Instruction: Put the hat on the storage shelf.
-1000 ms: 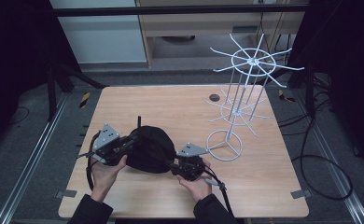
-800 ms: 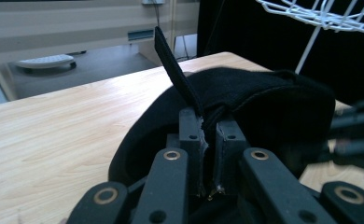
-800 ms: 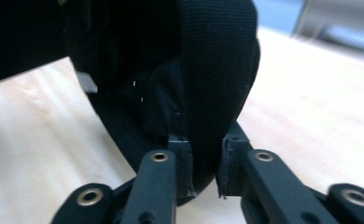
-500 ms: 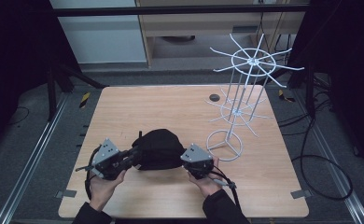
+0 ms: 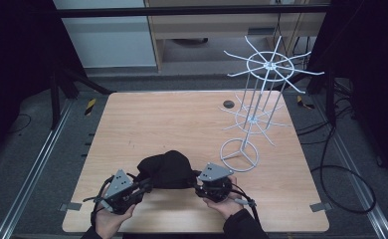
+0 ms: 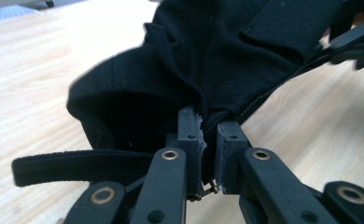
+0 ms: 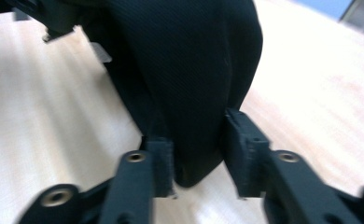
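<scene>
while black cap (image 5: 166, 169) sits near table (image 5: 182, 119) front edge, left gripper (image 6: 209, 135) clamps its fabric, right gripper (image 7: 199, 149) jaws just opened astride its brim

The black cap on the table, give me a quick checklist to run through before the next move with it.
1. Left gripper pinched on the black cap fabric: ok, jaws nearly together with cloth between them.
2. Right gripper gripping the cap: not ok, its jaws have just been opening; the brim sits between them with a gap on one side.
3. Cap resting on the table: ok in the high view, between the two grippers.
4. Cap strap free: ok, it lies loose on the wood.
5. White wire rack upright, apart from the cap: ok.
6. Which rack arm is meant for the cap: cannot tell.
</scene>
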`<state>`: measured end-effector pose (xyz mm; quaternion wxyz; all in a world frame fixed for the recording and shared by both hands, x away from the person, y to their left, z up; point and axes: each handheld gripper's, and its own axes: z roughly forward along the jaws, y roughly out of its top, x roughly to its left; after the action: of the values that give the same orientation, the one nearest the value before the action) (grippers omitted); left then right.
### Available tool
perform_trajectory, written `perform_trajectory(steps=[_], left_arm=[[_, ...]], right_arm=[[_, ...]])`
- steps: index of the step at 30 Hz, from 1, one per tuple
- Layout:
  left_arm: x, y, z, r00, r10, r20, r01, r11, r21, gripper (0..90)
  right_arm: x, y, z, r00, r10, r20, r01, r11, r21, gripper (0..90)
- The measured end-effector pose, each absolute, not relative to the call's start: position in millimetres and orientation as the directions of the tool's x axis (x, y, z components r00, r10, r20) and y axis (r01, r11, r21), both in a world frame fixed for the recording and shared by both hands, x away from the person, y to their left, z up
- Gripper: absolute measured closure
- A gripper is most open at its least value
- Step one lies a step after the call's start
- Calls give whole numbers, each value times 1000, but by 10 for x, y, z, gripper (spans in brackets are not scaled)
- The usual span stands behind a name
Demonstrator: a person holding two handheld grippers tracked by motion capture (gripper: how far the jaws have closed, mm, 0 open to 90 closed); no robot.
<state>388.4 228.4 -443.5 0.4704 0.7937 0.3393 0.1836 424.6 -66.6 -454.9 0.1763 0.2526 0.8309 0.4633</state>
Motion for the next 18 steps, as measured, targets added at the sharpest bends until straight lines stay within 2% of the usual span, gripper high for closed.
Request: perform_trajectory(steps=[7,13,18], left_arm=[[3861,2247,-4457,703,711,-21,368,-338,866,821],[3848,2213,-4469,705,709,-4,365,-359,859,820],[3837,2205,-4470,704,710,6,359,-364,859,820]], right_arm=[[4052,-977,-4364,-824,560,84,287,285,915,452],[4117,-985,-4049,-811,573,116,274,198,941,456],[4328,-711,-3952,-800,582,146,335,230,914,472]])
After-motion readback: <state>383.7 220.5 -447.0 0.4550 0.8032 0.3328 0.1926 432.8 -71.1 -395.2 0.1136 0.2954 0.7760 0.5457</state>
